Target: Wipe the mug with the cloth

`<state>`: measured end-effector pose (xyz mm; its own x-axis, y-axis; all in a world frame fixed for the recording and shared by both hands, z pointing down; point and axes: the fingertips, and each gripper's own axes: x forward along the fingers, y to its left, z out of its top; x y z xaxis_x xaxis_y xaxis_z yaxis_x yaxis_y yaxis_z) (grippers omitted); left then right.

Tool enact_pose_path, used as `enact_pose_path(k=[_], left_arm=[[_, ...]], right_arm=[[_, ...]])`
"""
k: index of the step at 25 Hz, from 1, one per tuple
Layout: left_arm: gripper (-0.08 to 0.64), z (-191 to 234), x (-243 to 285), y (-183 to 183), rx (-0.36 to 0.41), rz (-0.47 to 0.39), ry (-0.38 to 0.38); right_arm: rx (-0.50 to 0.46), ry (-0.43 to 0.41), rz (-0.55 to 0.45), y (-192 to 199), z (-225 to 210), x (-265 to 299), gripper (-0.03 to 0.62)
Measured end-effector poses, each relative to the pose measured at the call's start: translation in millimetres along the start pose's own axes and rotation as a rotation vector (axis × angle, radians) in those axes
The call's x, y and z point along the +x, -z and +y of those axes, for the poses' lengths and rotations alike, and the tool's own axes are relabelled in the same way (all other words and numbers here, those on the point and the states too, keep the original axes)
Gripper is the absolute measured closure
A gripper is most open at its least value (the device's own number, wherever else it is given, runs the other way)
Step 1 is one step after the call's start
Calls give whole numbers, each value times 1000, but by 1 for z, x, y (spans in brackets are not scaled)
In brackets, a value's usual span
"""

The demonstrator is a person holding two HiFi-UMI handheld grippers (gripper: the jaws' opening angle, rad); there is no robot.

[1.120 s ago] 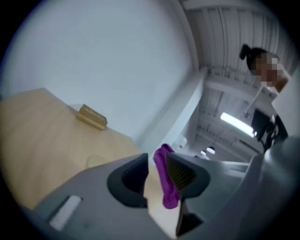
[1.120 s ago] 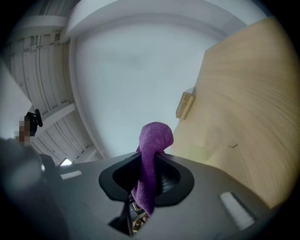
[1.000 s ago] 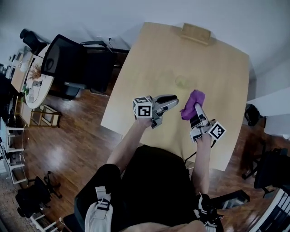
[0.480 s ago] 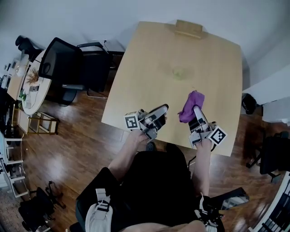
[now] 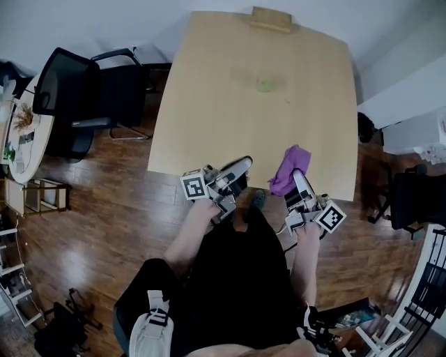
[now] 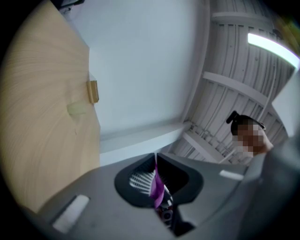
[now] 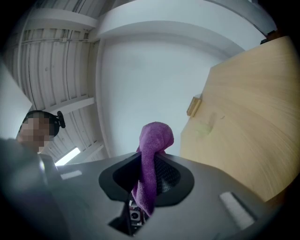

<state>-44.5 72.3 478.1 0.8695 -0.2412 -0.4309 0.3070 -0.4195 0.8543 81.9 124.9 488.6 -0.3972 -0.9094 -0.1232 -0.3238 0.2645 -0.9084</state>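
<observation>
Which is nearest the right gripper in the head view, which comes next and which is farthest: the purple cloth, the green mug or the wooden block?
1. The purple cloth, clamped in the right gripper itself.
2. The green mug, on the table's middle.
3. The wooden block, at the table's far edge.

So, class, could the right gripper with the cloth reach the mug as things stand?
Probably not without leaning in. The right gripper, shut on the cloth, hangs at the near edge of the table, while the mug stands far up it. Nothing lies between them.

Black shirt (image 5: 237,279); grey left gripper (image 5: 242,164) and right gripper (image 5: 298,180) carry black-and-white marker cubes (image 5: 194,186)
</observation>
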Motion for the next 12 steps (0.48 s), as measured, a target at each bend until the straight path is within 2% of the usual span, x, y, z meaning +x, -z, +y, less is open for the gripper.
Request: enact_pose_path(k=[3,6,12], left_arm=[[548,-7,-1,2,47,6,-32],[555,-16,-10,-5,90,-28,-59],[557,-26,-29,2,88,-123,-94]], right_arm=[[-11,-30,31,0,9,4,526],[-19,-64,60,3,17,6,526],[-2,-100,97,4,24,-6,526]])
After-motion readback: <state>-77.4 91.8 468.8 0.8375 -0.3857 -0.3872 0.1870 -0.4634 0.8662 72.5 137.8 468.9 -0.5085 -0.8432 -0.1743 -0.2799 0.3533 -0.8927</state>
